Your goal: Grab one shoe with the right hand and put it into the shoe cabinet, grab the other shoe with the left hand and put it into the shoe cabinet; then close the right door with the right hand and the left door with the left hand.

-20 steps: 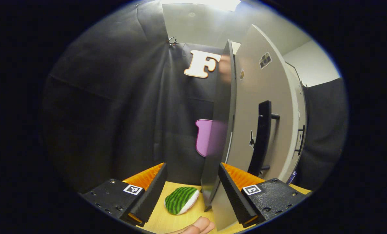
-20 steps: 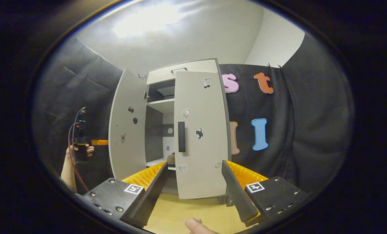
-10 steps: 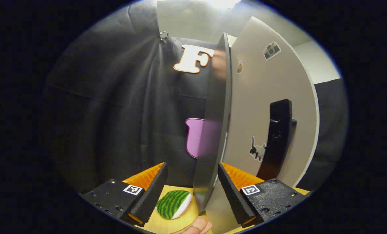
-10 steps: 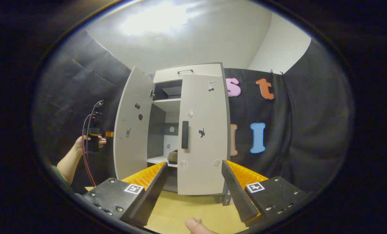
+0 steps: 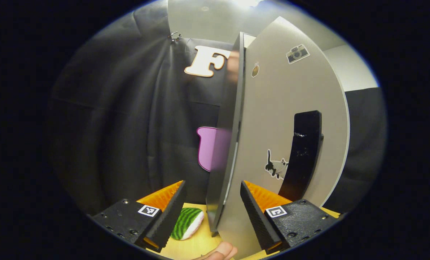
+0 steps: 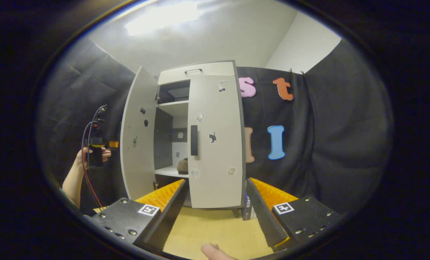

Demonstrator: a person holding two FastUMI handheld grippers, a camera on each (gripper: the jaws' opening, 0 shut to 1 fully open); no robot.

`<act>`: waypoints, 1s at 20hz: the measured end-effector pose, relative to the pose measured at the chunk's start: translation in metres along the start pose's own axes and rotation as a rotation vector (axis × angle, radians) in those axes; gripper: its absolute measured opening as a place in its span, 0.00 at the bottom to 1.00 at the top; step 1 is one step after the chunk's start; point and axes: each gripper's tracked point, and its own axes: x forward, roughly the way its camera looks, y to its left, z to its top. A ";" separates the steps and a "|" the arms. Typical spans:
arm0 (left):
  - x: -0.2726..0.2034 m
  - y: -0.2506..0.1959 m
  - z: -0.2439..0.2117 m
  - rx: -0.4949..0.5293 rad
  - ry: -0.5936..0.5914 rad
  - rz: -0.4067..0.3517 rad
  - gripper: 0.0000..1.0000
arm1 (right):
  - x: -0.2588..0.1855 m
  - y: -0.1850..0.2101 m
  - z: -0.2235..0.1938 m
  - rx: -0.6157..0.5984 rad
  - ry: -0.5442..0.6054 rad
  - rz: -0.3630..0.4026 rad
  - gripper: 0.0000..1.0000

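Observation:
The shoe cabinet (image 6: 197, 69) stands ahead in the right gripper view. Its right door (image 6: 216, 144) is shut and its left door (image 6: 137, 137) hangs open. One brown shoe (image 6: 182, 165) sits on a shelf inside. My right gripper (image 6: 215, 182) is open, well back from the cabinet, with nothing between its fingers. A hand holds my left gripper (image 6: 113, 144) just behind the open door. In the left gripper view, my left gripper (image 5: 212, 186) is open at the foot of the left door's outer face (image 5: 283, 108), close to its black handle (image 5: 303, 151).
The cabinet's dark side panel (image 5: 226, 144) stands right in front of the left gripper. A green striped soft item (image 5: 186, 225) lies on the wooden surface (image 6: 215, 227) beside it. Black cloth walls close in on the left and right.
The left gripper has moved closer along the left door's outer face, so the right door's handle no longer shows past it. The right gripper has shifted only slightly and stays open.

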 end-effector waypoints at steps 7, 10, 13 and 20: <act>0.003 -0.022 0.009 0.050 -0.022 0.003 0.92 | 0.006 -0.010 -0.002 0.012 -0.001 -0.022 0.99; 0.004 -0.027 0.008 0.068 -0.016 0.007 0.92 | 0.008 -0.011 -0.005 0.016 0.002 -0.023 0.99; 0.006 -0.036 0.006 0.071 -0.011 0.008 0.92 | 0.011 -0.013 -0.007 0.018 0.007 -0.030 0.99; 0.033 -0.083 -0.005 0.042 0.029 -0.013 0.92 | 0.019 -0.012 -0.009 0.002 0.017 -0.040 0.99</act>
